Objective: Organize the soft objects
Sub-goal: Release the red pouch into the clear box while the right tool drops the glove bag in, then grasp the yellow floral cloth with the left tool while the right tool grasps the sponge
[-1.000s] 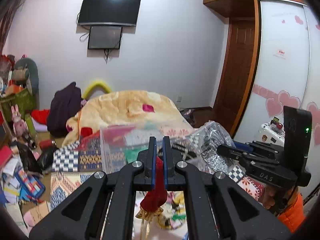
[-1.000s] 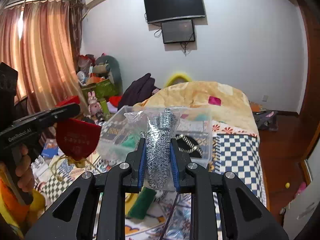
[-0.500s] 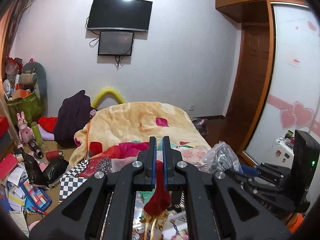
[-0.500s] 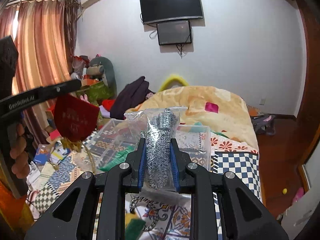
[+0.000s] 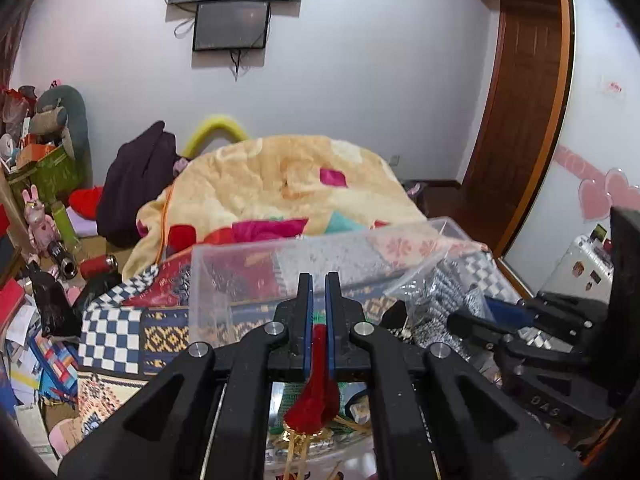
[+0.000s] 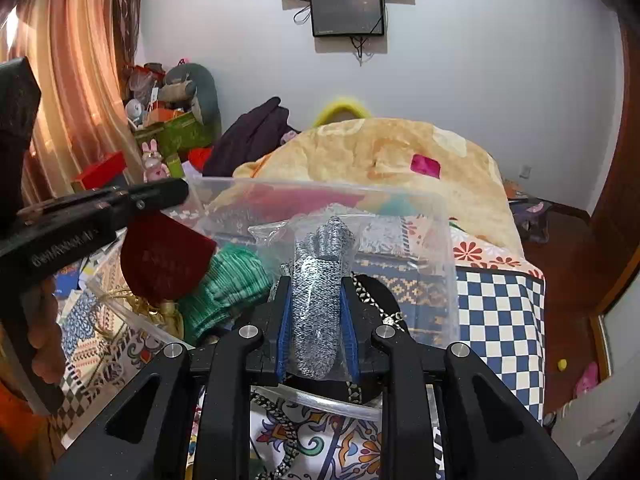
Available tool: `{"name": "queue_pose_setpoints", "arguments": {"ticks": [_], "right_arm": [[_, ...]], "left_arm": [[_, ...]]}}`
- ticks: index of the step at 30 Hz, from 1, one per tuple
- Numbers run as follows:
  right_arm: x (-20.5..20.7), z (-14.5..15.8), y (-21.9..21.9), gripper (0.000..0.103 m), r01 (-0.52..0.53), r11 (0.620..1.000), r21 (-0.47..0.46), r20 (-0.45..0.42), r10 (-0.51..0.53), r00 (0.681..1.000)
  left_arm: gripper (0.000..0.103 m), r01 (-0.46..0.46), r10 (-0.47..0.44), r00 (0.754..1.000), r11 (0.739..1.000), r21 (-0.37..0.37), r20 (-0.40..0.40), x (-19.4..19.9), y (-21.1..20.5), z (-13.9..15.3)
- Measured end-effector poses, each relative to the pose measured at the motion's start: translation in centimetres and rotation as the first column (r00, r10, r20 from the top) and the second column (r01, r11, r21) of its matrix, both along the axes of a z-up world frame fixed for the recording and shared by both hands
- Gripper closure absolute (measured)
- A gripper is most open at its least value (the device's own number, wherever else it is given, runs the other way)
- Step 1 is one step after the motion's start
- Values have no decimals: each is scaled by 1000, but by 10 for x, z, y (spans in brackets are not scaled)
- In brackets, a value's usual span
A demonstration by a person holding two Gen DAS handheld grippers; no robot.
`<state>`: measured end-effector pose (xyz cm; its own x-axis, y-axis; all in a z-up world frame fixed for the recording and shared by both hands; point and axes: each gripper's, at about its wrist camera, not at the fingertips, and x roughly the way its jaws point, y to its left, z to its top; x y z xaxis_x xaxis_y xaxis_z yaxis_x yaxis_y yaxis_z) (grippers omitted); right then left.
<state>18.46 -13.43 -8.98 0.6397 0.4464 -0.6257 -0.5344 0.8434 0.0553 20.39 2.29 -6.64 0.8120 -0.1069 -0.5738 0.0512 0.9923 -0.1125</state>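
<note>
My left gripper [image 5: 316, 280] is shut on a red velvet pouch [image 5: 316, 396] with gold tassels; the pouch also shows in the right wrist view [image 6: 164, 256], hanging over the clear plastic bin [image 6: 448, 248]. My right gripper [image 6: 316, 284] is shut on a grey knitted glove in a clear plastic bag [image 6: 320, 296], held over the bin's near side. In the bin lie a green knitted item [image 6: 224, 284] and a dark item with a chain [image 6: 380, 300]. The bin also shows in the left wrist view [image 5: 224, 276], with the bagged glove [image 5: 444, 300] at right.
The bin stands on a bed with patterned checked covers [image 6: 500, 320] and a yellow blanket heap [image 6: 380, 160] behind. Clutter, toys and boxes fill the floor at left [image 5: 36, 240]. A wooden door [image 5: 516, 128] and a wardrobe are at right.
Both grippers have come down and forward towards the bin. The red pouch now hangs low over the bin's left part, and the bagged glove sits over its near edge.
</note>
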Motion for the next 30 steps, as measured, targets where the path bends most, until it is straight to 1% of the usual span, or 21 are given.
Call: {"name": "queue_pose_setpoints", "arguments": {"ticks": [4,5,7,8,9,11,12,14,16,18,19,20,21,22,24,26,28,30], "right_arm": [[0,-2,3,81,-4,1000,-24,2,4,1000],[-1,-3,3,79,-6,1000,-30,3,6,1000],[-2,-2,2,74,-9,999,-31,1,9,1000],[-2,-1,1,67,-11,1000,-28,3,11,1000],[-4,1,0,59,-10,1000,-24,8,11,1000],[-7,5,-3,49,-5,1000,-19,31,5,1000],[-11,8,-5,46,0,1000,-19,48,1,999],[-13,12,-7,44,4,1000,-19,62,-2,998],[-17,18,-12,44,6,1000,-11,73,-5,997],[-23,22,-18,42,13,1000,1,85,-13,996],[-26,25,-22,39,15,1000,11,92,-16,996],[-30,26,-25,33,16,1000,22,98,-19,995],[-33,28,-27,28,18,999,31,107,-21,994],[-38,30,-29,28,18,999,36,120,-22,993],[-48,33,-32,27,14,999,33,141,-19,990],[-55,34,-36,27,6,999,38,147,-11,989],[-59,32,-39,27,-2,999,50,141,-5,990],[-66,27,-42,27,-9,998,56,128,2,992]], "left_arm": [[98,11,-11,999,1000,-2,-44,5,-1,-12],[98,12,-12,999,1000,-6,-51,5,-1,-13],[93,27,-29,997,999,-26,-72,5,0,-16],[87,32,-35,996,999,-29,-81,5,0,-18],[83,37,-39,996,999,-26,-85,3,-1,-18],[62,38,-39,996,999,-13,-76,-1,-2,-17],[56,36,-36,997,999,-9,-68,-3,-2,-16],[51,37,-38,998,999,-13,-52,-9,-1,-12],[42,29,-30,999,999,-16,-38,-15,0,-6],[31,3,-3,1000,1000,-14,-3,-25,2,1],[29,-2,2,1000,1000,-12,12,-31,2,4],[26,-4,5,1000,1000,-10,22,-35,2,7],[23,-9,9,999,1000,-7,38,-43,1,11],[21,-10,10,999,1000,-5,48,-48,1,14],[14,-10,10,998,1000,0,65,-58,0,18],[12,-4,4,997,1000,6,81,-70,-1,22],[11,9,-10,996,1000,4,91,-82,-4,25],[5,22,-20,995,1000,-11,93,-94,-4,24]]}}
